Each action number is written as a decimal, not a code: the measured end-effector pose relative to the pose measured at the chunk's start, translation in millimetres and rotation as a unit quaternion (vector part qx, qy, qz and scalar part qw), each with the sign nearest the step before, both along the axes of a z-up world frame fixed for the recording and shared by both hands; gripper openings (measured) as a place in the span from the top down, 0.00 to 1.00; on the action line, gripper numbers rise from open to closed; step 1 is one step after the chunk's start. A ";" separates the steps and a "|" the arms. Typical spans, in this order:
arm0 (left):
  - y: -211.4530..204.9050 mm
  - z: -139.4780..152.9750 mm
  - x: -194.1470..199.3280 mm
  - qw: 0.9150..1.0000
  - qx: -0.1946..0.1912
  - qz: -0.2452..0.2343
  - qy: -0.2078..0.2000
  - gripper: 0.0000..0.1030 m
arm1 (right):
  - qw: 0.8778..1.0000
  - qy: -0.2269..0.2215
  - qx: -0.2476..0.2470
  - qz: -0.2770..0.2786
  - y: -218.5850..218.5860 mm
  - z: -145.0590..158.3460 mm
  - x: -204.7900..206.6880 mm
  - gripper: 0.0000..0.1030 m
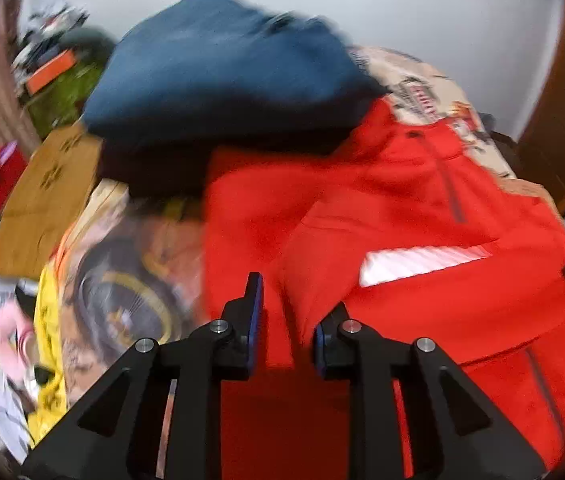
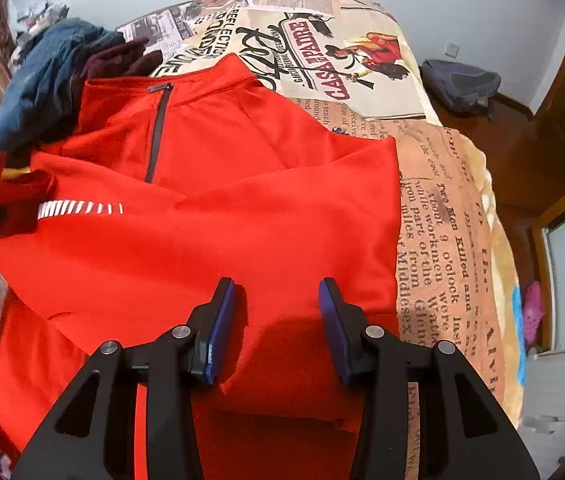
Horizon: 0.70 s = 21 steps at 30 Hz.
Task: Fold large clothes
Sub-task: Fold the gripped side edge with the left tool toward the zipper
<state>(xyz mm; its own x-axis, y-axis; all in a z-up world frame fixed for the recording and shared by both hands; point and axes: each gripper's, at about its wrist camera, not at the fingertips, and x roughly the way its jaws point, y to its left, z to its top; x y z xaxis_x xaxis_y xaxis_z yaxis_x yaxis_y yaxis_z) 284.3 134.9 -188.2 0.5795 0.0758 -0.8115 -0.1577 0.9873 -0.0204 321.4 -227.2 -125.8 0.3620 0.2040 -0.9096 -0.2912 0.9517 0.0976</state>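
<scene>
Bed [image 2: 462,208], printed cover; red pullover [image 2: 210,216] spread flat across it, collar far. Soft, light, likely to slump (best pinched at hem or sleeve edge). Left hand-held gripper [image 1: 288,320] and right hand-held gripper [image 2: 278,312] both apart, empty, over near hem.

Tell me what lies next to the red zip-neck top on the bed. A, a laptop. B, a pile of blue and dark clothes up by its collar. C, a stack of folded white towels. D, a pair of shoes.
B: in the right wrist view, a blue and dark clothes pile sits beside the collar of the red top on the printed bedspread.
</scene>
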 end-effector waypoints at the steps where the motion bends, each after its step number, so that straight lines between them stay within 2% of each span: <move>1: 9.8 -6.6 -3.9 1.000 -0.009 0.013 0.008 0.78 | 1.000 -0.003 -0.006 0.002 1.6 -1.0 -1.3 0.61; 5: 38.1 -32.6 -19.3 0.997 -0.012 0.052 0.051 0.78 | 1.000 -0.009 -0.012 0.004 3.3 -2.4 -2.9 0.57; 8: 51.3 -48.7 -26.6 0.995 -0.013 0.065 0.079 0.78 | 1.000 -0.011 -0.018 0.004 5.1 -2.3 -3.5 0.57; 10: 53.8 -49.5 -30.3 0.994 -0.006 0.067 0.086 0.78 | 1.000 -0.010 -0.022 0.006 5.7 -1.6 -2.8 0.56; 13: 51.7 -38.3 -33.9 0.995 0.005 0.061 0.079 0.78 | 1.000 -0.003 -0.022 0.007 5.9 0.8 -0.7 0.56; 16: 42.5 -13.5 -29.2 0.998 0.009 0.039 0.054 0.77 | 1.000 0.002 -0.008 0.008 4.0 9.6 4.4 0.56; 19: 28.6 12.9 -19.5 0.999 0.010 0.019 0.024 0.67 | 1.000 -0.013 0.001 0.008 4.6 24.9 10.3 0.56; 21: 15.8 33.7 -9.5 1.000 0.006 0.001 -0.005 0.53 | 1.000 -0.028 0.005 0.012 7.5 37.2 14.8 0.56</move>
